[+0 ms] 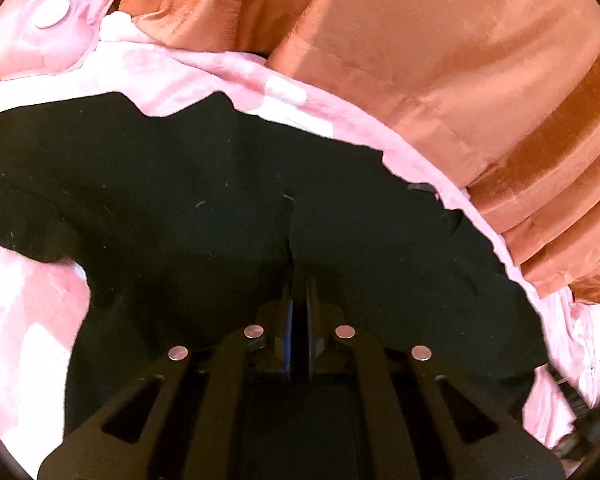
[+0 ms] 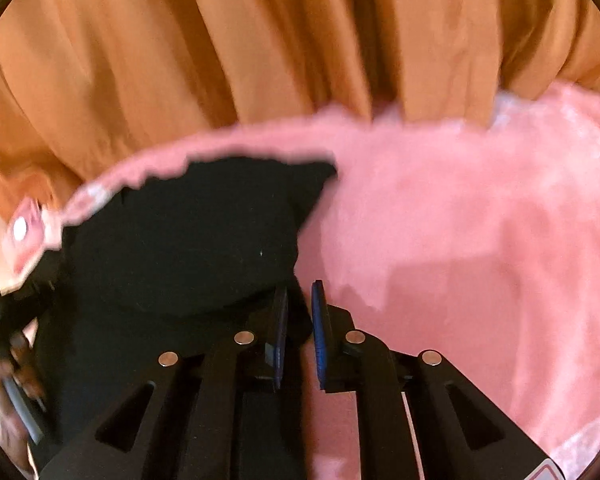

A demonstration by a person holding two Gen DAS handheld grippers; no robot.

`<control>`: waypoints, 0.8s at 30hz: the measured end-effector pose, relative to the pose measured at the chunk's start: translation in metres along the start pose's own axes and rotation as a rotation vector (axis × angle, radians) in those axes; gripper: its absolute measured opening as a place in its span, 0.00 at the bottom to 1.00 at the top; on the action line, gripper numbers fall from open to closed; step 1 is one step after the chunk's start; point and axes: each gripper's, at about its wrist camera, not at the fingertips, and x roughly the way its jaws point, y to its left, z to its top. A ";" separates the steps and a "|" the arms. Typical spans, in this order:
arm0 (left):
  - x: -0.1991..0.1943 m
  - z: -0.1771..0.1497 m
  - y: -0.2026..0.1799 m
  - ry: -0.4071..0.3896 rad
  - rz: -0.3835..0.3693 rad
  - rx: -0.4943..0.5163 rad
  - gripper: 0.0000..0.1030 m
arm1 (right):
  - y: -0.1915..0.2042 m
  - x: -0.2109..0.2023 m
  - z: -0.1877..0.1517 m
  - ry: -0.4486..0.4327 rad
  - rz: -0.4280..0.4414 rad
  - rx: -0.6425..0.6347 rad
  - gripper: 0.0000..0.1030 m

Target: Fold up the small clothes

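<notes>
A black garment point(image 1: 220, 208), matte and lint-flecked, lies rumpled on a plush pink blanket point(image 1: 28, 320) before glossy orange curtains point(image 1: 440, 60). The left gripper point(image 1: 299, 292) is clenched on a raised ridge of it. The right gripper point(image 2: 299, 300) pinches its edge between narrowly parted blue pads.

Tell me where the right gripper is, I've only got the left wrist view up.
Observer: The right gripper sits at the right-hand edge of the black garment.
Operator: Is cloth in it?
Observer: Black cloth lies between its fingers, but I can't tell whether it's pinched.
Operator: What's beside it?
Observer: Bare pink blanket stretches away to its right.
</notes>
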 end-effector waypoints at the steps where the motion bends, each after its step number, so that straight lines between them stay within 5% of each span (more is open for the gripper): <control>1: 0.000 -0.001 0.000 -0.006 0.003 -0.003 0.05 | 0.006 -0.004 0.003 -0.030 -0.004 -0.005 0.12; 3: 0.001 -0.001 -0.001 -0.010 0.006 -0.015 0.06 | 0.020 0.001 0.010 -0.030 0.023 -0.034 0.13; 6: -0.009 0.001 0.007 -0.002 -0.024 -0.042 0.09 | 0.026 0.063 0.004 0.112 -0.050 -0.088 0.10; 8: -0.028 0.006 0.024 -0.030 -0.027 -0.065 0.18 | 0.023 0.057 0.002 0.089 -0.067 -0.090 0.09; 9: -0.043 0.012 0.040 -0.057 -0.004 -0.080 0.36 | 0.022 0.043 0.003 0.081 -0.053 -0.058 0.12; 11: -0.069 0.023 0.076 -0.120 0.071 -0.114 0.52 | 0.024 0.013 0.001 0.045 -0.012 -0.055 0.16; 14: -0.106 0.046 0.159 -0.191 0.284 -0.205 0.60 | 0.037 -0.024 -0.014 0.014 -0.022 -0.139 0.21; 18: -0.136 0.050 0.262 -0.235 0.396 -0.517 0.61 | 0.057 -0.045 -0.039 0.040 0.037 -0.180 0.29; 20: -0.139 0.045 0.307 -0.263 0.365 -0.691 0.60 | 0.077 -0.043 -0.053 0.054 0.042 -0.202 0.29; 23: -0.136 0.058 0.314 -0.286 0.396 -0.675 0.58 | 0.098 -0.039 -0.070 0.090 0.068 -0.212 0.30; 24: -0.131 0.068 0.307 -0.268 0.431 -0.622 0.35 | 0.101 -0.038 -0.073 0.098 0.076 -0.209 0.30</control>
